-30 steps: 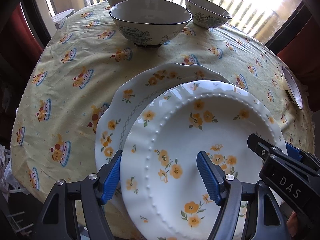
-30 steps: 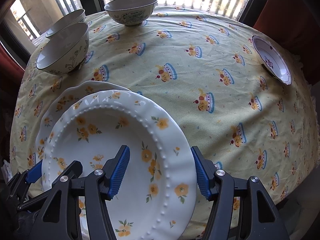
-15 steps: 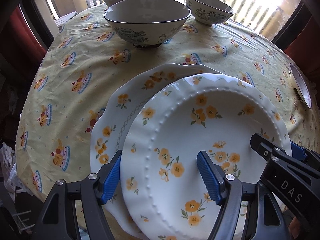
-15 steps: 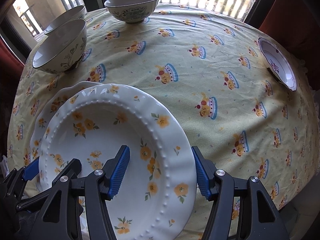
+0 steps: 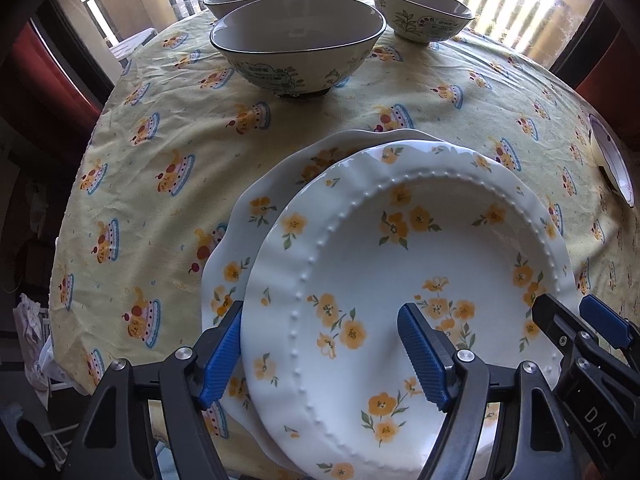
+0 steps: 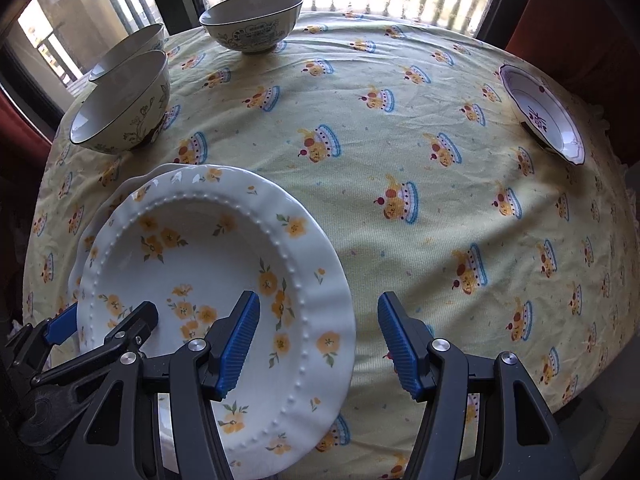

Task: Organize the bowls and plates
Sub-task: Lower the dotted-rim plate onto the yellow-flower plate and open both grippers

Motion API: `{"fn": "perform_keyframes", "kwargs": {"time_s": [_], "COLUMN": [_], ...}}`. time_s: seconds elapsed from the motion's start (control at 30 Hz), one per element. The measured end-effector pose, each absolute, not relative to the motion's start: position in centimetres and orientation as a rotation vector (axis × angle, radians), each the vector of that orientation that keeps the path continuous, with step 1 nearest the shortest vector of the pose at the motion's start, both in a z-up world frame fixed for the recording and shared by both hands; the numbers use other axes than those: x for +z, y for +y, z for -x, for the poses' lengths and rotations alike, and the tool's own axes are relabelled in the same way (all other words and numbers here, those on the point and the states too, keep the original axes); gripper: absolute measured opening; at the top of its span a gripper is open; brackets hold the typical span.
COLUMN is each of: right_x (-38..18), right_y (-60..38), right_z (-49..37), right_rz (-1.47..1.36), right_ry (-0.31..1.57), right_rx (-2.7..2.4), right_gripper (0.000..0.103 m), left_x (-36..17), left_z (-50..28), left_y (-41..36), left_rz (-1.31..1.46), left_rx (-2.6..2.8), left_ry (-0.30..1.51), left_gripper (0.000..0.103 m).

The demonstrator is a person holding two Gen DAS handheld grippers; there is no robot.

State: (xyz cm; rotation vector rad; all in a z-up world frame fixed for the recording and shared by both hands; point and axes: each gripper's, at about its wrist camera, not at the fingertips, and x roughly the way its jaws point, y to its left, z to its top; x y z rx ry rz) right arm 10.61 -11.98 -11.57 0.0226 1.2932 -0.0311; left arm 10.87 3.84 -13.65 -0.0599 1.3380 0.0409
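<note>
On the yellow cloth, one flowered plate lies upon another.
Far left stand three bowls, nearer the lower plate. The left gripper is opening, jaws astride the top plate's left rim. The right gripper is spread over its right rim, not pinching. A small dish sits far right.
</note>
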Motion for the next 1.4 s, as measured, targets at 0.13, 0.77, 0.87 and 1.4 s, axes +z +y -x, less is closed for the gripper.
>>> {"fn": "perform_keyframes", "kwargs": {"time_s": [0.13,0.77,0.87,1.4], "right_x": [-11.7,-12.7,-12.7,-8.4], "right_y": [-12.4,-8.8,-9.0,-11.6], "right_z": [-9.1,-8.5,-8.5,-7.9], "right_rz": [-0.033,-0.005,-0.034,-0.077], "right_ry": [1.297,1.326,1.322,1.208], "right_rx": [-0.054,-0.113,-0.121,-0.169], "right_gripper": [0.063,0.041,0.043,0.071], "left_x": [-12.9,-11.6,-11.6,-8.9], "left_z": [-10.7,-9.8,-9.8,-10.7], "left_y": [3.8,6.6,6.6,3.5], "left_rz": [0.003,0.008,0.011,0.02], "left_rx": [0.022,-0.063,-0.08,-0.138], "left_ry": [1.311,1.27,1.272,1.167], "left_gripper": [0.078,0.079,0.079,0.082]}}
